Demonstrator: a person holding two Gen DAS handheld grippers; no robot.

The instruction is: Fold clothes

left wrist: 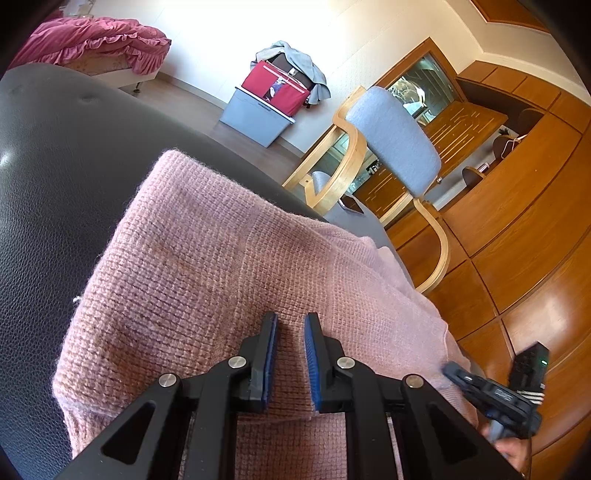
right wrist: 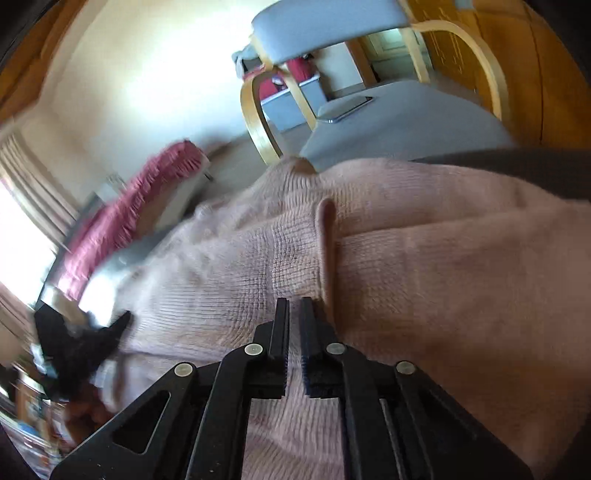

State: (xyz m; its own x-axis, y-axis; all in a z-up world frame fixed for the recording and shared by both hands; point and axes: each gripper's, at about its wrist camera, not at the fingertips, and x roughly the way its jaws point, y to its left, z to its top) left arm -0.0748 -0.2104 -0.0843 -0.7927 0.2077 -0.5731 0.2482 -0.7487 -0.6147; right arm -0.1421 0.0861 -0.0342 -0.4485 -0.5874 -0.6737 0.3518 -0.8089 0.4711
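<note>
The left gripper is hovering, jaws spread, over the pink sweater; the right gripper is narrowly parted, pinching nothing.

pink knit sweater | folded, flat | on black leather surface

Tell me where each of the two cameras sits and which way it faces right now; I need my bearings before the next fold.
Left wrist: on the left gripper, looking along its parted fingers over the pink sweater on the black cushion; the right gripper shows at the right edge.
Right wrist: on the right gripper, looking across the same sweater; fingers narrowly apart, image blurred; the left gripper shows at left.
Shared: the sweater, the grey wooden-armed chair, the red-covered bed.
</note>
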